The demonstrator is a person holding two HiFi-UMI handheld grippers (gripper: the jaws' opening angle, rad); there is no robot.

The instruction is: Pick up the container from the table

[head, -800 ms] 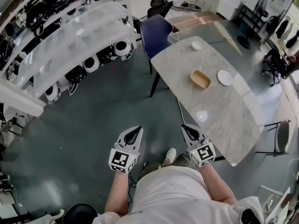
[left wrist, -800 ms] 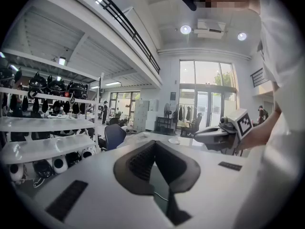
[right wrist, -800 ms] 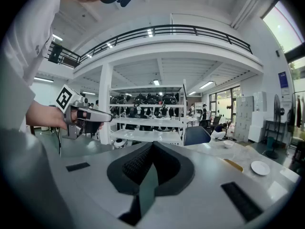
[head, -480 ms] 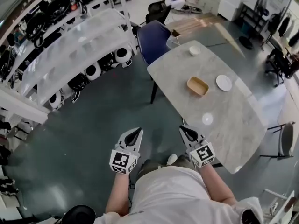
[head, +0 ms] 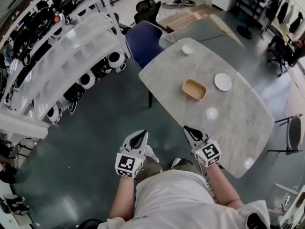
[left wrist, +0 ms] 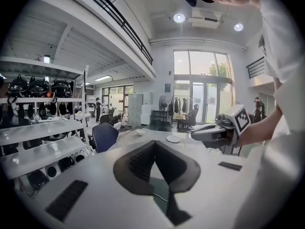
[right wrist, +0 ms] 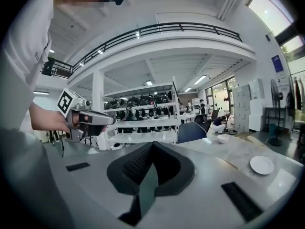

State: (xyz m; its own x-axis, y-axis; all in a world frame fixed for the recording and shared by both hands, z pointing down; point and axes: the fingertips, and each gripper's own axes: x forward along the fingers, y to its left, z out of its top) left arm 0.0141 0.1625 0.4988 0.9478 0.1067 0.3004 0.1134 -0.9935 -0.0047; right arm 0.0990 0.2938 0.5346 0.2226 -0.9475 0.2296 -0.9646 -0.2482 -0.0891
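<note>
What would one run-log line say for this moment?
stage: before pickup | left gripper: shut, empty | right gripper: shut, empty | container: on table, untouched

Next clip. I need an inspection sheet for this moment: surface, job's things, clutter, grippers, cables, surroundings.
Surface: marble table, mostly bare, with a few spots of glare.
Job's things: tan container sits on the table, with no gripper on it.
Clutter: white plate beside the container; small white bowl near the table's far end.
Grippers: left gripper and right gripper are held in front of the person, well short of the container. Both have their jaws together with nothing between them.
Cables: nothing clearly seen.
Surroundings: blue chair at the table's far corner; white shelves with round black and white gear on the left.
</note>
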